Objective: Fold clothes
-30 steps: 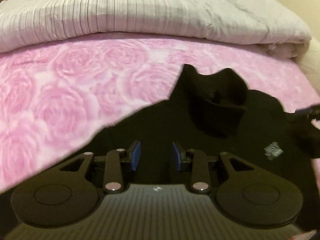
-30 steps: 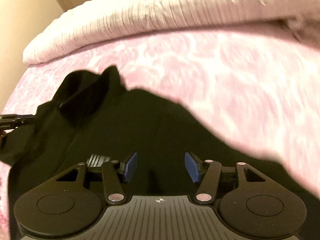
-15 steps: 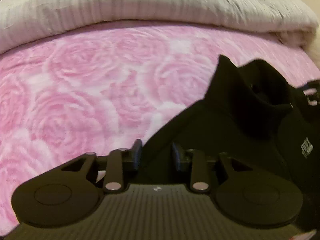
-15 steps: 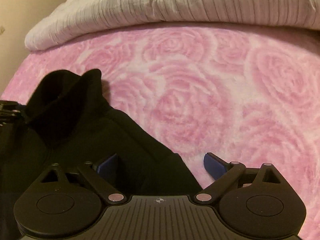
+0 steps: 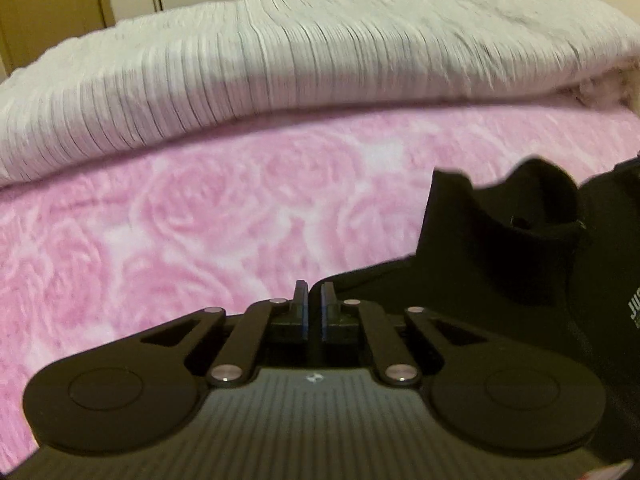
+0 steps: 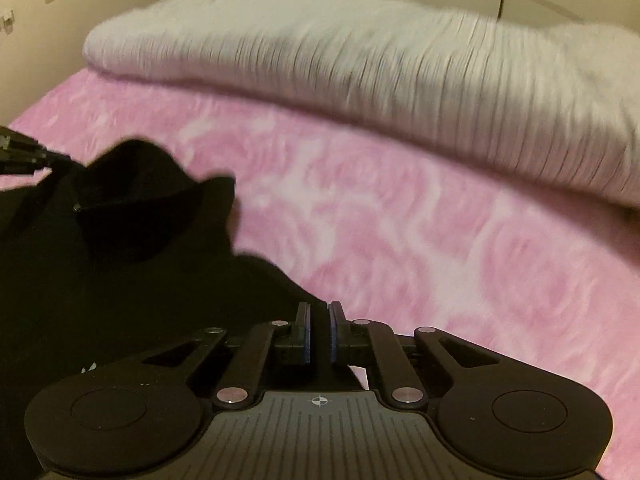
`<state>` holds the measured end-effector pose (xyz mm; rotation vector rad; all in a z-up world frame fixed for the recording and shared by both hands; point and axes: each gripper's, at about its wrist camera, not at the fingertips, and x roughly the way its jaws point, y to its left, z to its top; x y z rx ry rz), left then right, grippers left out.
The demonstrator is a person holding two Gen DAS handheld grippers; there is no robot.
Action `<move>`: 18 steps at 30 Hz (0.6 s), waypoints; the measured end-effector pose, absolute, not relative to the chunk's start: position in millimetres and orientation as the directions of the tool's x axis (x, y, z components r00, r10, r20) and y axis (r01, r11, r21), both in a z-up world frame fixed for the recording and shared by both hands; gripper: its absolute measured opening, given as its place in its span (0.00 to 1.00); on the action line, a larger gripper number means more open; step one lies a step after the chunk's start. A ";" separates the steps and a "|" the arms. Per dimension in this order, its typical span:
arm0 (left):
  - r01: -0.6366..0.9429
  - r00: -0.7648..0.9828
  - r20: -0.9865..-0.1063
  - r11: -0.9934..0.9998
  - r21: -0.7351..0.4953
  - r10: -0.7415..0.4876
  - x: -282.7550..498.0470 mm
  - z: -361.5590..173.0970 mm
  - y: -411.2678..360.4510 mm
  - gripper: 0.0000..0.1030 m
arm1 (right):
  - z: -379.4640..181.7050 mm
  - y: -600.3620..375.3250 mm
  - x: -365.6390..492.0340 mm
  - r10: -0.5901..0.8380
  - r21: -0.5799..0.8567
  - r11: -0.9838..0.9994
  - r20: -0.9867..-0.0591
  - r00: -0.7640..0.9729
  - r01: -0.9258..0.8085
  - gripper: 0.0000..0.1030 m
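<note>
Pink rose blanket [image 5: 200, 220] spans the bed, grey quilt [image 5: 280, 80] at 12 o'clock | black high-collar top [image 5: 480, 280] lies at 3 o'clock, collar up, white print on chest | your left gripper [image 5: 314, 300] and right gripper [image 6: 319, 320] each pinch a shoulder edge, likely to lift and square it.
</note>
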<state>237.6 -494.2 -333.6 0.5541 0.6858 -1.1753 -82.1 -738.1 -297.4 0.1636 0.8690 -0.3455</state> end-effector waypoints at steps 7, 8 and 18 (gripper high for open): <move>0.933 0.318 -0.685 0.345 0.103 -0.655 257.7 -328.5 -532.1 0.07 | -285.0 -763.2 -61.1 -0.335 -0.021 0.892 -0.701 0.629 0.451 0.08; 0.933 0.311 -0.699 0.348 0.094 -0.644 256.3 -331.7 -533.8 0.05 | -294.0 -772.1 -56.1 -0.327 0.011 0.877 -0.719 0.614 0.480 0.14; 0.920 0.096 -0.776 0.353 -0.169 -0.624 206.6 -330.1 -496.7 0.08 | -304.2 -758.9 -155.7 -0.244 0.423 0.547 -0.746 0.620 0.723 0.46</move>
